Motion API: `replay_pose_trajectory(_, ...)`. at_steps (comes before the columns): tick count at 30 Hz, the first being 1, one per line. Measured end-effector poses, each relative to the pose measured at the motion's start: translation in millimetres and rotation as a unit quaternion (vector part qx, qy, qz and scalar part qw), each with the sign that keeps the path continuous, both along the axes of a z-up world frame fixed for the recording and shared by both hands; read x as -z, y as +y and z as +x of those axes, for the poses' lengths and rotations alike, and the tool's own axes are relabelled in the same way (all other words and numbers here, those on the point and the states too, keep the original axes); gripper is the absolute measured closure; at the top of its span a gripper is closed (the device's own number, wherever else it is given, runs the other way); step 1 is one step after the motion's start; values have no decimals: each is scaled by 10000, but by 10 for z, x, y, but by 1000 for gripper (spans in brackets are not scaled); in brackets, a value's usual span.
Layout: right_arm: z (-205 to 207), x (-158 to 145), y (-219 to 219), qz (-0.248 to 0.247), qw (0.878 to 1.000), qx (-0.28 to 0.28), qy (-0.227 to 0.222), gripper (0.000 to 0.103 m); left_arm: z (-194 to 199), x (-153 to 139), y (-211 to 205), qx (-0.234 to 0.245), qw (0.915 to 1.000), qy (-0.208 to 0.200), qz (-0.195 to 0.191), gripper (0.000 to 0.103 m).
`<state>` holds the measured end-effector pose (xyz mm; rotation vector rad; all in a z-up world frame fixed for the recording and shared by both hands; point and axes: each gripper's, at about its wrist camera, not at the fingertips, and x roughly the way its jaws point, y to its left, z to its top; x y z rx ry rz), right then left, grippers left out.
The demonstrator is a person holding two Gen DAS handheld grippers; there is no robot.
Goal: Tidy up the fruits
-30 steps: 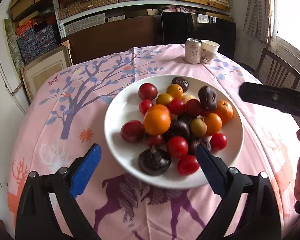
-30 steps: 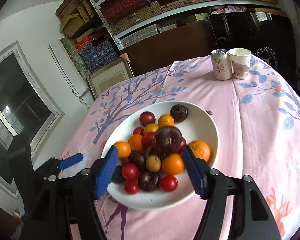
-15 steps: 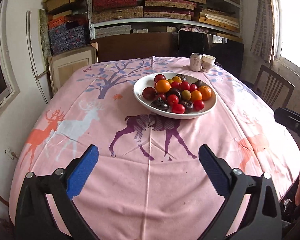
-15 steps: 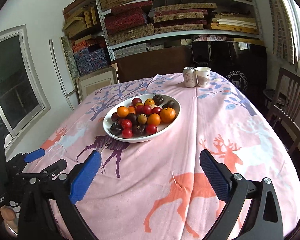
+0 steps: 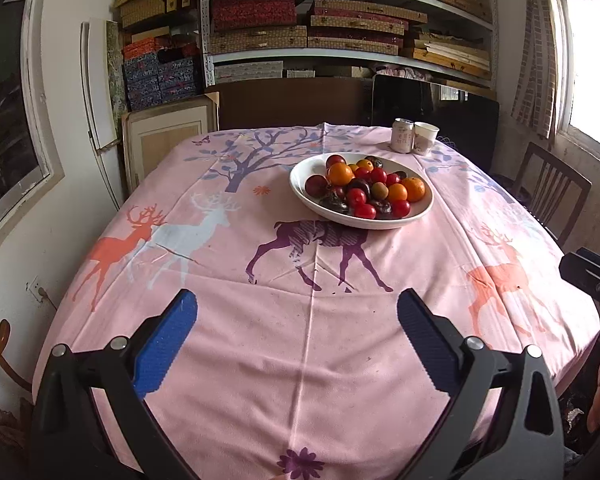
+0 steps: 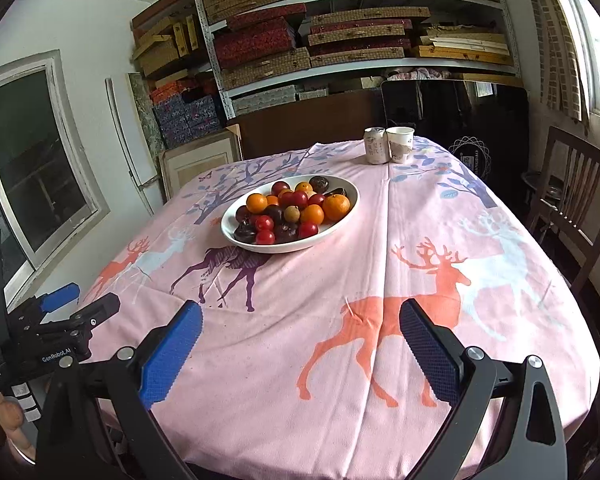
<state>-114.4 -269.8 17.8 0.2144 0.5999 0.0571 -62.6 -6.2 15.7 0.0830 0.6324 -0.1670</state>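
- A white bowl (image 5: 300,184) heaped with mixed fruit (image 5: 364,194) sits toward the far middle of a bench draped in a pink deer-print cloth (image 5: 300,344), well apart from both grippers.
- The left gripper (image 5: 298,314) hangs over the near edge of the bench, its blue pads spread wide with only cloth between them.
- The right gripper (image 6: 300,326) is likewise released and empty, aimed at the near stretch of cloth, with the bowl ahead and to its left.
- Counted in the bowl: about five oranges (image 6: 336,207), roughly nine small glossy red fruits (image 6: 265,237), one brownish-green round fruit (image 6: 291,213) and some five or six dark, wrinkled ones (image 6: 319,183); the pile hides part of the tally.
- The oranges look firm and light, likely safest taken across their widest part with the pads on opposite sides.
- The small red fruits appear smooth-skinned and probably slippery; a gentle, centred squeeze would suit, since they may bruise or squirt free.
- The dark wrinkled fruits seem soft and could dent under pressure.
- Fruit on top of the heap looks easiest to lift; pulling a lower piece risks rolling its neighbours.
- One drink can (image 6: 375,145) and one paper cup (image 6: 400,144) stand touching at the far side of the bench.
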Motion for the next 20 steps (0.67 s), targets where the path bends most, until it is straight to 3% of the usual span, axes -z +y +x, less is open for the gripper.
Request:
replay_pose_trajectory(10,-114,-101,89,-206,9996,14,-215,3,-18,-74,70,-54,9999,-104,-96,5)
replay_pose_trajectory(20,-124,-102,106,-101,9998,-64,-181,3,24,-82,130,-259,9996,-126,-20,5)
